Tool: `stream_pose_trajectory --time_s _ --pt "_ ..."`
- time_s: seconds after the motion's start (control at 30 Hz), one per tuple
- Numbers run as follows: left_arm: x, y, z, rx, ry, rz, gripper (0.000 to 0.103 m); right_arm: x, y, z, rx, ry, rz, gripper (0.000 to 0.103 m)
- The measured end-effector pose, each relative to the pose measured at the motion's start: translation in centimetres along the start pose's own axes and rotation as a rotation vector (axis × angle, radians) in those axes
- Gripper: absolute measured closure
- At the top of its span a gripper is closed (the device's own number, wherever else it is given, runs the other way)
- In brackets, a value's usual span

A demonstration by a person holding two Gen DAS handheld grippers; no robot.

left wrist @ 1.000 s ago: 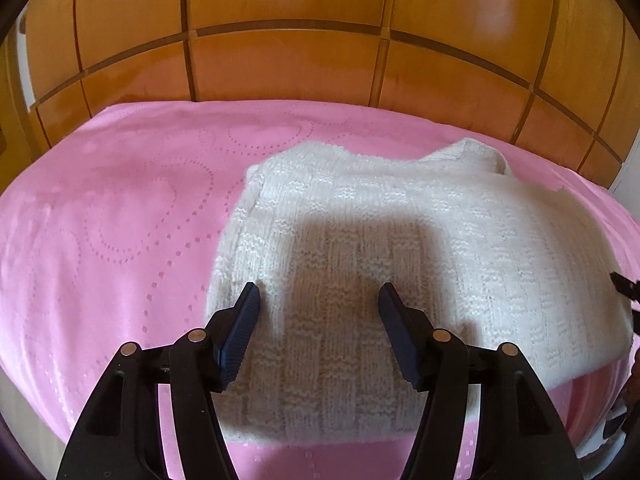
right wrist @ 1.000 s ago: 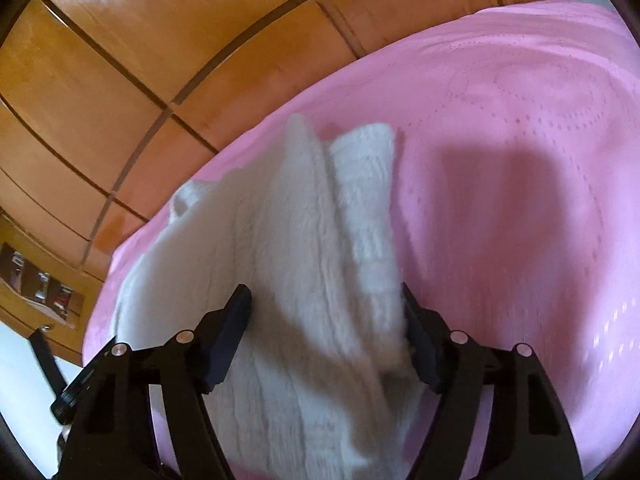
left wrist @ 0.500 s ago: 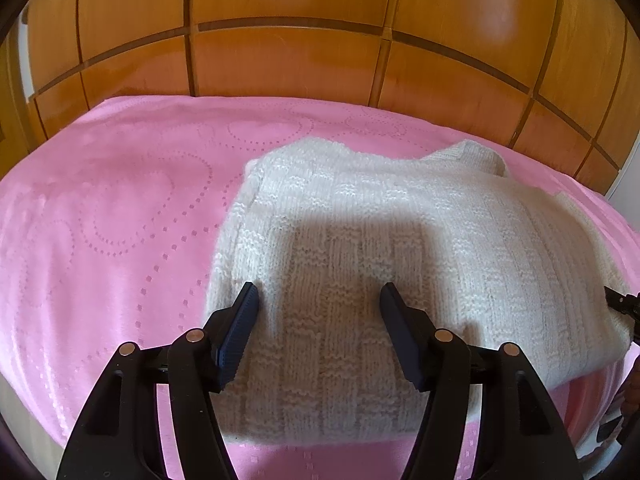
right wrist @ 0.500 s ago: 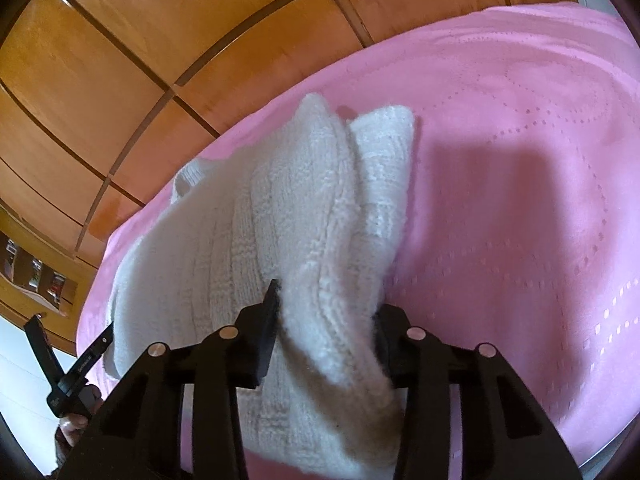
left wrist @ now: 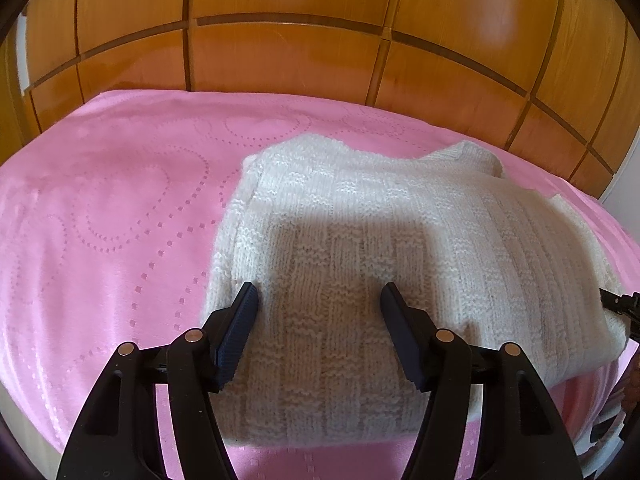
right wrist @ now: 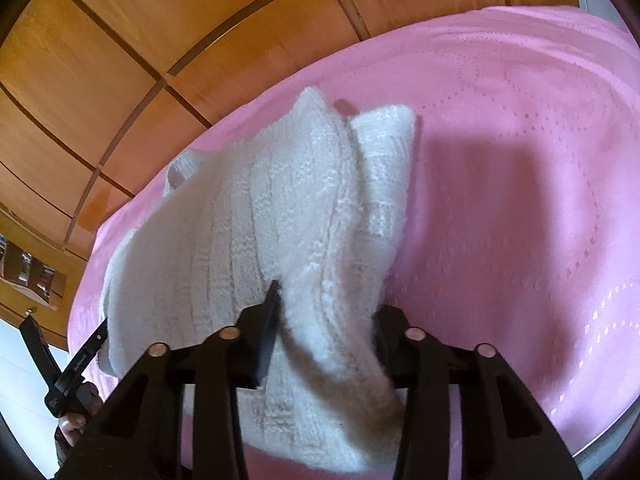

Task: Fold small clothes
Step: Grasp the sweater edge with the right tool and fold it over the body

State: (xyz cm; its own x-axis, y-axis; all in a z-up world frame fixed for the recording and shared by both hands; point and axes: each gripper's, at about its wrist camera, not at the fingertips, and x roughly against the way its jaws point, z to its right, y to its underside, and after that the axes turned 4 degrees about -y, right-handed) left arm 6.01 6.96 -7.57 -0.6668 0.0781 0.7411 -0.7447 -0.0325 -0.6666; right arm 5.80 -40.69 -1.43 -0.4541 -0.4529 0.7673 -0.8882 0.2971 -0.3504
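Note:
A white knitted sweater (left wrist: 360,248) lies folded on a pink blanket (left wrist: 100,220). My left gripper (left wrist: 320,304) is open, its fingers hovering over the sweater's near left part without holding it. In the right wrist view the same sweater (right wrist: 280,220) runs away from me. My right gripper (right wrist: 324,312) is shut on a thick bunched edge of the sweater and lifts that edge off the blanket (right wrist: 520,200). The left gripper (right wrist: 72,364) shows at the lower left of the right wrist view.
A wooden panelled headboard (left wrist: 300,52) stands behind the bed. The right gripper's tip (left wrist: 620,304) shows at the right edge of the left wrist view. A shelf with small items (right wrist: 28,272) is at the far left.
My right gripper has closed on the sweater's edge and raised it. My left gripper stays open and has hardly moved.

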Motion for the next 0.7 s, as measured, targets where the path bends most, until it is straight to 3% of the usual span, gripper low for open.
stream_pose_trajectory --time_s 0.2,0.43,0.57,0.7 --pt "0.0 -0.2 -0.1 -0.007 0.017 -0.013 0.040 2.0 -0.9 -3.1 0.046 0.005 0.029 0.075" --pt "0.0 -0.3 -0.3 0.012 0.050 -0.022 0.040 3.7 -1.9 -11.4 0.193 -0.146 0.032 0.079" --pt "0.4 -0.8 -1.4 0.063 0.126 -0.041 0.040 0.9 -1.3 -17.9 0.305 -0.213 -0.014 0.080" --pt "1.3 -1.2 -2.9 0.131 0.253 -0.048 0.040 -3.5 0.7 -21.9 0.397 -0.203 -0.079 0.081"
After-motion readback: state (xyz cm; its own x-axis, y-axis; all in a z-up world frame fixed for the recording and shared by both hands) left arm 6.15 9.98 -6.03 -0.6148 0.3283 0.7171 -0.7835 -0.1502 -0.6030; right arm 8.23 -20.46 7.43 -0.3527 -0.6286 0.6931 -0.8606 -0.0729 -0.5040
